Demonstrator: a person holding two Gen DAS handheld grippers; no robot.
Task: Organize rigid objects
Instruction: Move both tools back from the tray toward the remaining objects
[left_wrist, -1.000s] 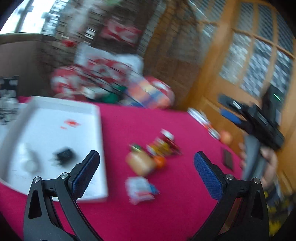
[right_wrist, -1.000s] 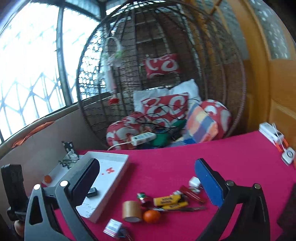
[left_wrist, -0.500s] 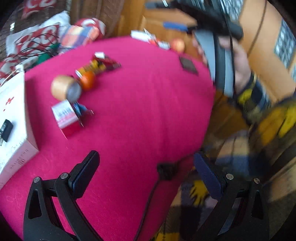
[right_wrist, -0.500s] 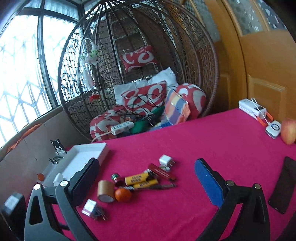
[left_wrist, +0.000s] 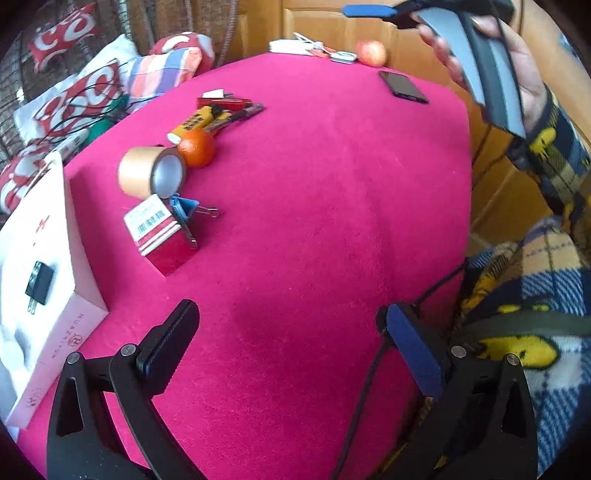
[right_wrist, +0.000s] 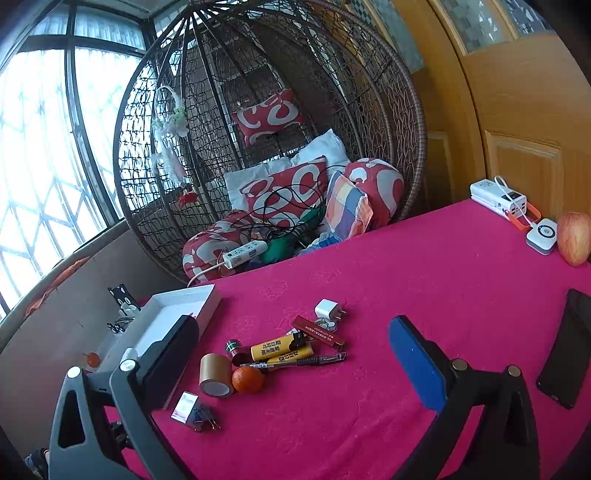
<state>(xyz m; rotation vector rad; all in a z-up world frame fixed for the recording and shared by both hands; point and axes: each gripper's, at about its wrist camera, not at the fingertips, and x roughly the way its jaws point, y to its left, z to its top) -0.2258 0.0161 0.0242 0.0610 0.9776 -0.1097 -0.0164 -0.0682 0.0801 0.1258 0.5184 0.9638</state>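
Both grippers hung above the table with nothing between their fingers. The left gripper (left_wrist: 291, 343) stood spread wide over bare magenta tablecloth (left_wrist: 332, 206) near the table's near edge. The right gripper (right_wrist: 295, 354) was also spread wide, held higher above the cloth, its handle gripped by the person's right hand (left_wrist: 517, 62) in a plaid sleeve at the right.

The rigid objects lay in a loose cluster left of centre. A roll of brown tape (left_wrist: 151, 171) lay on its side, touching an orange (left_wrist: 196, 147) just beyond it. Nearer than the tape sat a small red-and-white box (left_wrist: 159, 232) with blue and dark binder clips (left_wrist: 186, 210) beside it. Farther back were two yellow lighters (right_wrist: 280, 350), a black pen (right_wrist: 295, 361), a flat red case (right_wrist: 317, 331), a small green-capped item (right_wrist: 233, 347) and a white charger plug (right_wrist: 327, 308).

At the far left stood an open white box (left_wrist: 62, 325) holding a black adapter (left_wrist: 38, 282). Well apart on the right lay a black phone (left_wrist: 402, 86), with an apple (right_wrist: 574, 238) and a white power bank (right_wrist: 496, 197) at the far edge.
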